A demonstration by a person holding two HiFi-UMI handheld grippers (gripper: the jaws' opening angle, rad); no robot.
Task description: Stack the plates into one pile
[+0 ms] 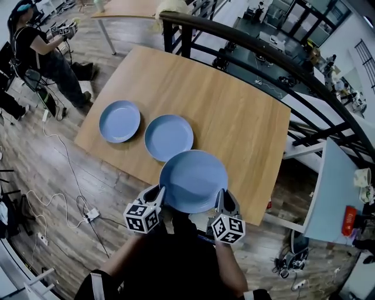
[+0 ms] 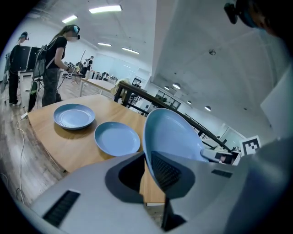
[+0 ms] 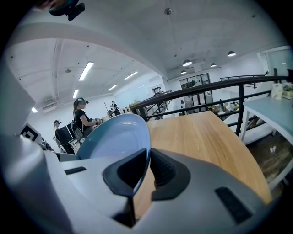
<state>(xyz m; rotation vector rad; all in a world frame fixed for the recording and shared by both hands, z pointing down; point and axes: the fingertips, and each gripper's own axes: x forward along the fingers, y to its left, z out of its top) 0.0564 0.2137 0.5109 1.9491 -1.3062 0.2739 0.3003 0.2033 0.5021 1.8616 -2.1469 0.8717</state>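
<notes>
Jaw-covered plate (image 1: pixel 193 179) rim, both sides

Wooden table (image 1: pixel 234 117) on plank floor (image 1: pixel 117 193), dark railing (image 1: pixel 258 48) behind; ceiling strip lights (image 2: pixel 105 8), perhaps fluorescent.

The left gripper (image 1: pixel 157 194) and the right gripper (image 1: pixel 223 198) are held side by side before the body, pointing forward and somewhat down. Each has its jaws closed on one edge of the same blue plate (image 1: pixel 193 180).
</notes>
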